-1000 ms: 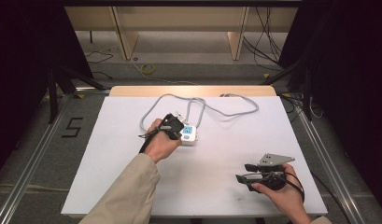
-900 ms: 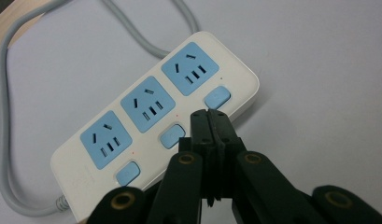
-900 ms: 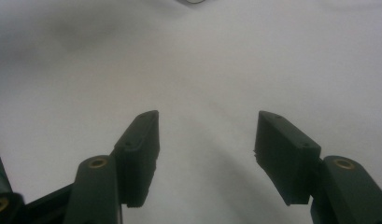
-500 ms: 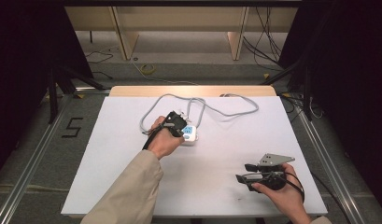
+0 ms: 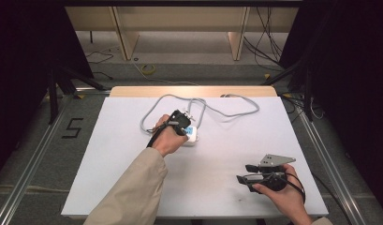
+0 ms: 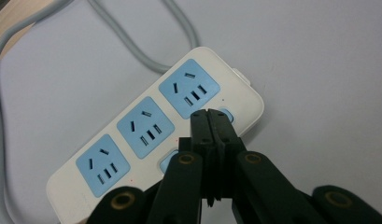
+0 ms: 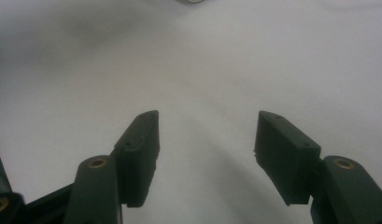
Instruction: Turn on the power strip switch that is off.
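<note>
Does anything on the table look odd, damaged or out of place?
Nothing stands out. The power strip lies flat and looks whole, its grey cable loosely looped behind it. The shut left gripper points at one of its blue switches.

Lab recording bay: white table (image 5: 133, 187), aluminium rails (image 5: 32, 168) (dark curtains around)

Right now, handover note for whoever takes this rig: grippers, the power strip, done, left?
Left gripper: shut, empty, tips over a blue switch at the end of the power strip; contact can't be judged.
Right gripper: open, empty, low over the bare white table, near right.
Power strip: flat mid-table, three blue sockets, nothing plugged in, grey cord looped behind.
Done: gripper lined up on the switch.
Left: probably press it, then check.
</note>
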A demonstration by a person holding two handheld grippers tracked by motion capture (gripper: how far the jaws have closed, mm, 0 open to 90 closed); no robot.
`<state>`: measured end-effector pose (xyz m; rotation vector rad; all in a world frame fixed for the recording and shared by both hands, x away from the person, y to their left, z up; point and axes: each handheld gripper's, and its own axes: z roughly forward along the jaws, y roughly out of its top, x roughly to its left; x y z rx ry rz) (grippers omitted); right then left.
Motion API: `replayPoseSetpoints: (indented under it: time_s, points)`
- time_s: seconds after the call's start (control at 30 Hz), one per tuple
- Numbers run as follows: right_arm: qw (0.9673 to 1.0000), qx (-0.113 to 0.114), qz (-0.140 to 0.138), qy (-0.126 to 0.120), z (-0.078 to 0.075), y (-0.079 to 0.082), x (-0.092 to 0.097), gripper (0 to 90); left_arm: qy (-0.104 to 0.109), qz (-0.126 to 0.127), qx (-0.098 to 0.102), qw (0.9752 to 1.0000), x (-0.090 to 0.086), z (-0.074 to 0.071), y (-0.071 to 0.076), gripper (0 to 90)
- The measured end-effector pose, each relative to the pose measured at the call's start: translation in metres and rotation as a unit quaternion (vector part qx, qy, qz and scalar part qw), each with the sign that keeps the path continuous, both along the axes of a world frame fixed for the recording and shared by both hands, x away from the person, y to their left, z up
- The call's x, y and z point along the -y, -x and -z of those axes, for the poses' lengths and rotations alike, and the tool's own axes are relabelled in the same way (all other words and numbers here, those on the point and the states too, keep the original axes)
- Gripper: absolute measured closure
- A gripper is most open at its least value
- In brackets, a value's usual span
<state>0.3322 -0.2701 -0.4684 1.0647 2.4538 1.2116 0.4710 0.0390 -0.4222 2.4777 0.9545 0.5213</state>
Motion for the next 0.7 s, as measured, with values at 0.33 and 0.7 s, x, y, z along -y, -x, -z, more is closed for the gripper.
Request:
replayPoseSetpoints:
  time_s: [0.33, 0.7]
  points:
    - [1.0, 0.0, -0.001, 0.0, 0.0, 0.0, 0.0, 41.0, -0.009, 0.004, -0.006, 0.9999, 0.005, 0.002, -0.006, 89.7]
    - [1.0, 0.0, -0.001, 0.0, 0.0, 0.0, 0.0, 41.0, -0.009, 0.005, -0.004, 0.9999, 0.011, 0.001, -0.01, 89.7]
